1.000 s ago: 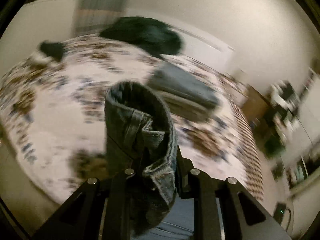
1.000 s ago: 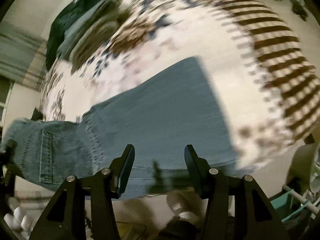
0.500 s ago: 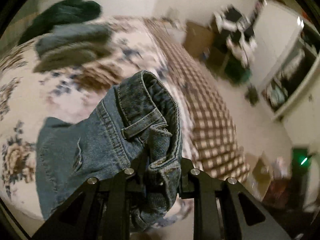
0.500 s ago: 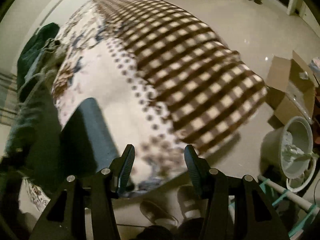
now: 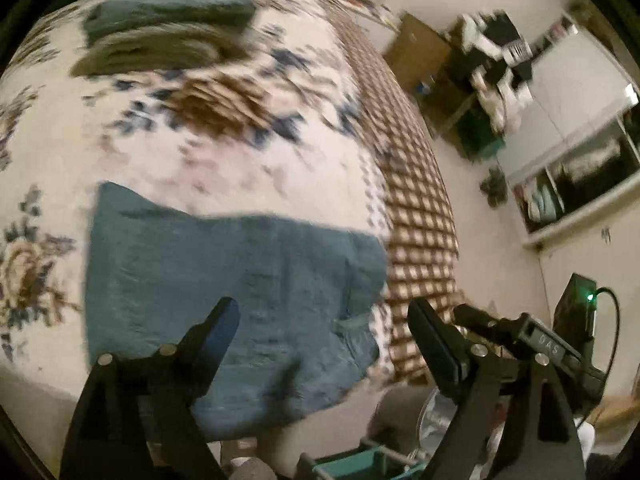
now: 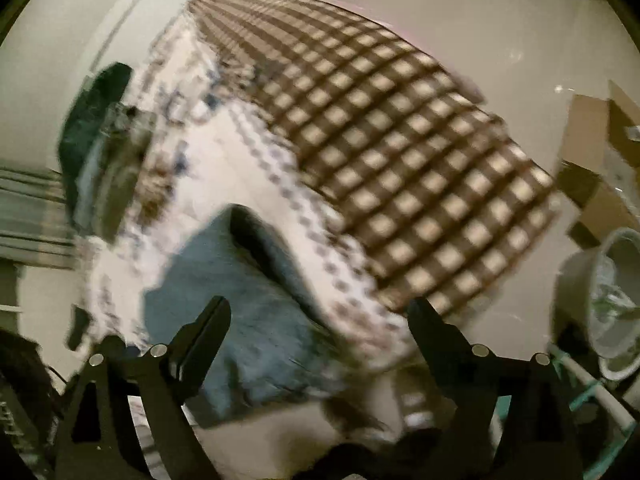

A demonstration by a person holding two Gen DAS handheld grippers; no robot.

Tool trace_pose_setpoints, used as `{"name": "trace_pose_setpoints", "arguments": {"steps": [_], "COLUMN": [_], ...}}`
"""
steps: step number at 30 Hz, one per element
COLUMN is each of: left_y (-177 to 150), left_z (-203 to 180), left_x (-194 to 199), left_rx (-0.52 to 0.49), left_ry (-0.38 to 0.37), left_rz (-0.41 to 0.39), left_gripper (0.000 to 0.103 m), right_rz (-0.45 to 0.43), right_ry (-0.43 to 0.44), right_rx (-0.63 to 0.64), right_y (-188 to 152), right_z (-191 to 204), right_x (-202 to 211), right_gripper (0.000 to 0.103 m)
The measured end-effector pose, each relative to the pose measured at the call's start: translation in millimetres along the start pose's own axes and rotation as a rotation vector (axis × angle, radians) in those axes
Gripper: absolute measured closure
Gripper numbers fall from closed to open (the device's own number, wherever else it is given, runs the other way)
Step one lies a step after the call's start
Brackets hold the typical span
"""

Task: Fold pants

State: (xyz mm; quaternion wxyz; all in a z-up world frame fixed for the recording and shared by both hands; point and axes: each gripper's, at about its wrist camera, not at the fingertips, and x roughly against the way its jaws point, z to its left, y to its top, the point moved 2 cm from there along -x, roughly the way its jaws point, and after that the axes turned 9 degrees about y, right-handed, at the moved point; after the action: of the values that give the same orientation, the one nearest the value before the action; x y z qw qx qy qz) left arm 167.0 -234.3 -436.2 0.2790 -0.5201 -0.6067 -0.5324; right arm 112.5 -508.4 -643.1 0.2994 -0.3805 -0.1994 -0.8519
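Note:
The blue jeans (image 5: pixel 224 292) lie folded flat near the front edge of the bed (image 5: pixel 192 168), which has a floral and checked cover. My left gripper (image 5: pixel 322 316) hangs above them with its jaws opening wide and nothing between the pads. The other gripper shows at the right of the left wrist view. In the right wrist view the jeans (image 6: pixel 244 320) lie low and left, with one edge raised in a fold. My right gripper (image 6: pixel 320 320) is over their right part and the bed's (image 6: pixel 360 160) edge, jaws opening, holding nothing.
A pile of folded clothes (image 5: pixel 168 28) lies at the far side of the bed. On the floor to the right stand a cardboard box (image 6: pixel 600 168), a grey bin (image 6: pixel 608 300) and a teal rack (image 5: pixel 360 460). A shelf with clutter (image 5: pixel 492 56) stands by the wall.
My left gripper let go of the jeans' waistband, which now lies flat on the bed. Both grippers' jaws spread much wider. Both views swung toward the right side of the bed.

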Motion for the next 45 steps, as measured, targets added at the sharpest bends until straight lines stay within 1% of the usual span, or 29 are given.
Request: {"name": "trace_pose_setpoints", "arguments": {"steps": [2,4,5,6,7,9,10,11,12,13,14,16,19,20,22,24,25,26,27,28,29,31,34,36,37,39,41,42,45], "left_y": [12,23,26,32,35,39,42,42,43,45,46,50,57,59,62,68,69,70,69,67,63,50,22,4,-3,-22,-29,-33,-36], "left_z": [25,61,72,94,108,132,144,153,162,169,172,177,176,177,179,181,182,181,180,180,181,184,181,178,176,170,173,173,175], "left_x": [6,2,-1,-9,-16,-31,-39,-45,-54,-61,-66,-80,-108,-116,-135,-138,-134,-128,-117,-105,-92,-70,-52,-55,-58,-75,-83,-90,-101], "left_rx": [0.039,0.083,0.092,0.115,0.130,0.156,0.175,0.185,0.196,0.207,0.215,0.231,0.227,0.228,0.229,0.243,0.237,0.231,0.224,0.223,0.230,0.256,0.294,0.294,0.293,0.288,0.280,0.268,0.273], "left_ry": [0.036,0.116,0.141,0.188,0.215,0.248,0.256,0.257,0.258,0.257,0.251,0.234,0.212,0.208,0.210,0.207,0.213,0.216,0.214,0.205,0.194,0.161,0.120,0.110,0.100,0.090,0.074,0.076,0.042], "left_rz": [-0.013,-0.011,-0.004,0.010,0.020,0.049,0.070,0.079,0.092,0.106,0.114,0.138,0.183,0.196,0.228,0.235,0.228,0.217,0.197,0.177,0.158,0.138,0.158,0.191,0.209,0.254,0.264,0.273,0.276], "left_gripper": [0.017,0.017,0.017,0.017,0.017,0.017,0.017,0.017,0.017,0.017,0.017,0.017,0.015,0.015,0.013,0.013,0.013,0.013,0.013,0.013,0.013,0.013,0.013,0.013,0.013,0.013,0.013,0.013,0.013], "right_rz": [0.026,0.073,0.113,0.145,0.184,0.274,0.301,0.305,0.303,0.294,0.265,0.216,0.162,0.159,0.174,0.200,0.215,0.233,0.239,0.229,0.210,0.183,0.174,0.207,0.220,0.243,0.245,0.243,0.227], "right_ry": [0.054,0.085,0.096,0.100,0.106,0.126,0.137,0.173,0.178,0.153,0.137,0.099,-0.015,-0.042,-0.052,-0.063,-0.052,-0.035,-0.020,-0.005,0.015,0.060,0.118,0.143,0.157,0.200,0.246,0.262,0.287], "right_rx": [0.037,0.075,0.090,0.095,0.088,0.023,-0.016,-0.041,-0.033,-0.007,0.018,0.035,0.040,0.018,-0.007,0.024,0.018,0.001,-0.010,-0.014,-0.019,-0.044,-0.121,-0.185,-0.204,-0.267,-0.293,-0.293,-0.278], "right_y": [11,19,23,26,29,33,32,31,30,28,26,26,29,29,32,35,36,38,38,37,35,23,-13,-46,-56,-77,-90,-93,-96], "right_z": [18,32,37,38,37,29,24,23,25,30,36,35,20,10,1,6,7,7,7,6,5,0,-16,-29,-34,-47,-52,-53,-54], "right_x": [-17,-43,-62,-79,-97,-132,-142,-147,-148,-146,-137,-123,-109,-108,-113,-119,-121,-120,-114,-104,-92,-66,-39,-43,-47,-66,-89,-100,-128], "right_gripper": [0.007,0.007,0.007,0.007,0.007,0.008,0.024,0.066,0.085,0.094,0.096,0.097,0.097,0.097,0.097,0.095,0.090,0.073,0.061,0.038,0.025,0.014,0.013,0.013,0.013,0.013,0.013,0.013,0.011]}}
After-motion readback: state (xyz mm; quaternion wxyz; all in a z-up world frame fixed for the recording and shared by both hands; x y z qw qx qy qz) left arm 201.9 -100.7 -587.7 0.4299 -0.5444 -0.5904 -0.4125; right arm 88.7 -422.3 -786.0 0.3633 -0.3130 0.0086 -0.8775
